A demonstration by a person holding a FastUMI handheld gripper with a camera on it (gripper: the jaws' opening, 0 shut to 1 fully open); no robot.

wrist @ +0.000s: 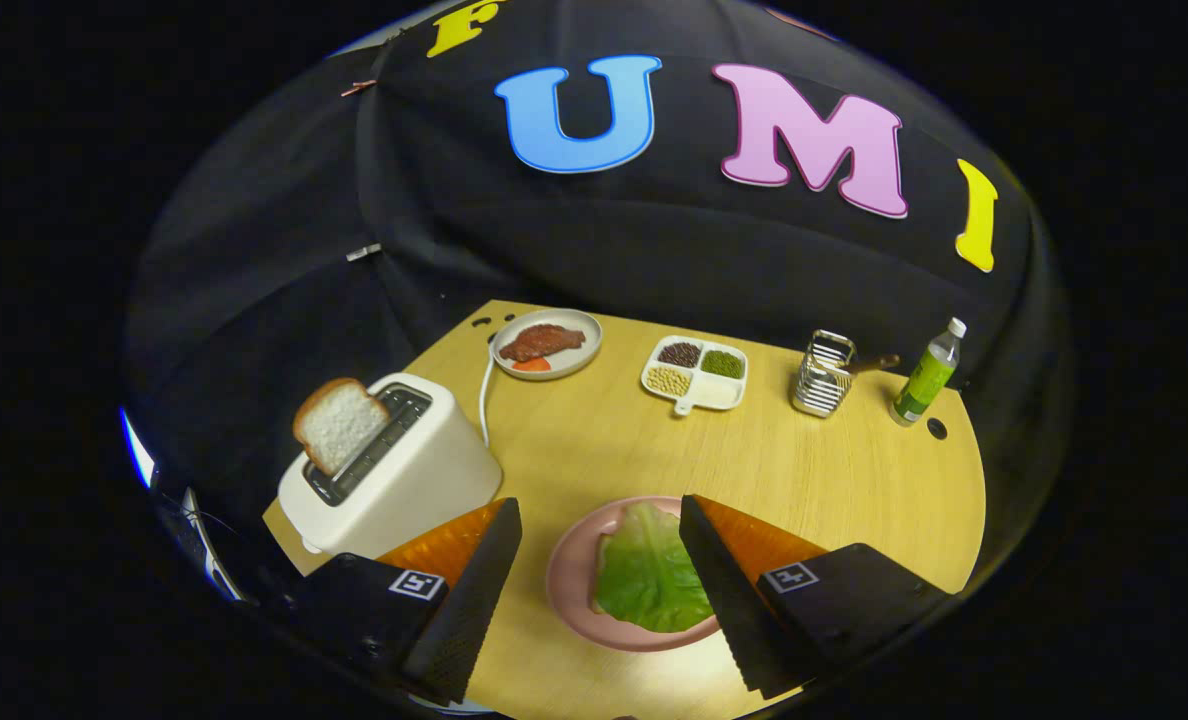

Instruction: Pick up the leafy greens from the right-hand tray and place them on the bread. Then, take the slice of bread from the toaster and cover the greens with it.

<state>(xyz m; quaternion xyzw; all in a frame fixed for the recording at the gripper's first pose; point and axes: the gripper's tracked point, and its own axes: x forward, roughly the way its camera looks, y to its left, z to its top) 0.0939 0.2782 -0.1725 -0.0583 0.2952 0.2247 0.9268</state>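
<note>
1. The hand-held gripper [599,520] is nearest, its two fingers spread wide and holding nothing, poised above the table's near edge.
2. The table [854,490] is light wood, and everything else stands on it.
3. The toaster [394,470] sits at the table's left edge, beyond the left finger, with a white cord [484,395] running back from it.
4. A pink plate [569,580] lies near the near edge, between the fingers, its right side hidden by the right finger.
5. The greens [647,575] lie on that plate, one leaf; I cannot tell whether bread lies under it.
6. The bread [339,423] slice stands up out of the toaster's slot, tilted.
7. Along the far edge, from left to right: a plate of meat [547,343], a four-part tray [695,373] of beans and grains, a metal rack [823,375], and a green bottle [927,373] near the far right corner.
</note>
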